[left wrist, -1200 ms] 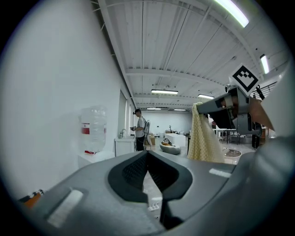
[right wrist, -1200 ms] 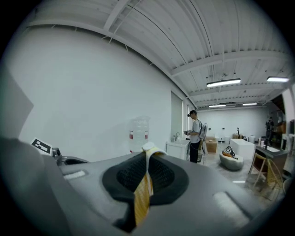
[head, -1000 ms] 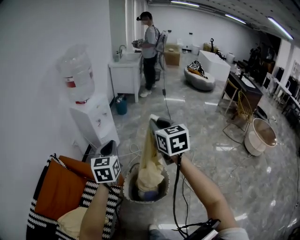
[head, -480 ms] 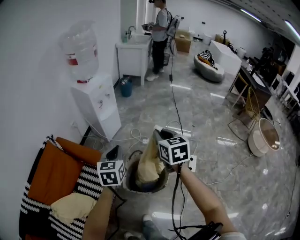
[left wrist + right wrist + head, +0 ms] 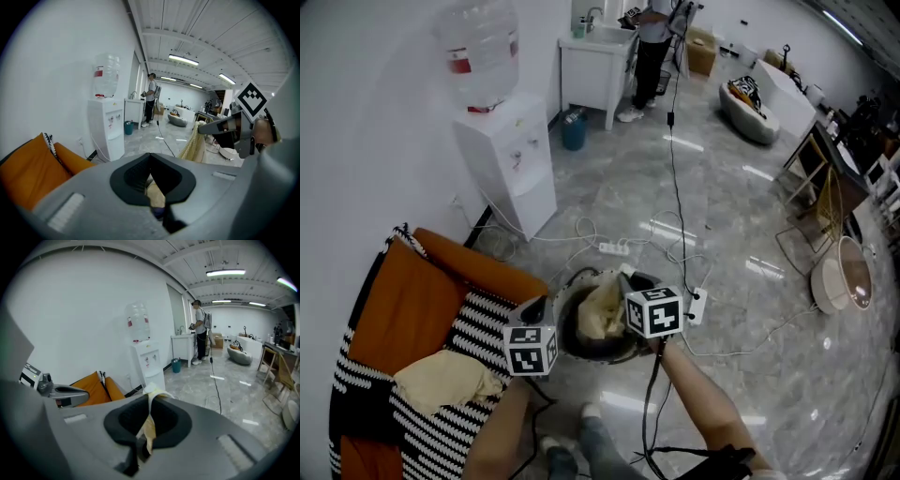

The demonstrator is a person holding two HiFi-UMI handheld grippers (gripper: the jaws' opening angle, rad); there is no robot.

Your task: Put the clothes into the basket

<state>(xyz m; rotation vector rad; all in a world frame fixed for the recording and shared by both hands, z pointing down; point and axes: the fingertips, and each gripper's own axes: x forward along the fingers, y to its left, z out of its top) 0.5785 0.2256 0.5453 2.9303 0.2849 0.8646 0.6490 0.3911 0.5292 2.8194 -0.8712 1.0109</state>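
Yellow cloth [image 5: 602, 309] sits bunched inside the dark round basket [image 5: 581, 348] at bottom centre, one edge pinched tight in the right gripper [image 5: 623, 278]. The left gripper [image 5: 540, 309] hovers at the basket's left rim, tongs pressed together on nothing. Further left, a cream garment [image 5: 441, 380] lies on the striped throw [image 5: 483, 325] over the orange sofa [image 5: 389, 302]. A white water dispenser [image 5: 508, 164] stands upper left.

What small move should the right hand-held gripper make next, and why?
Probably open the right hand-held gripper: its jaws are shut on the yellow cloth, and the head view shows that cloth bunched inside the basket, so releasing should leave it there.
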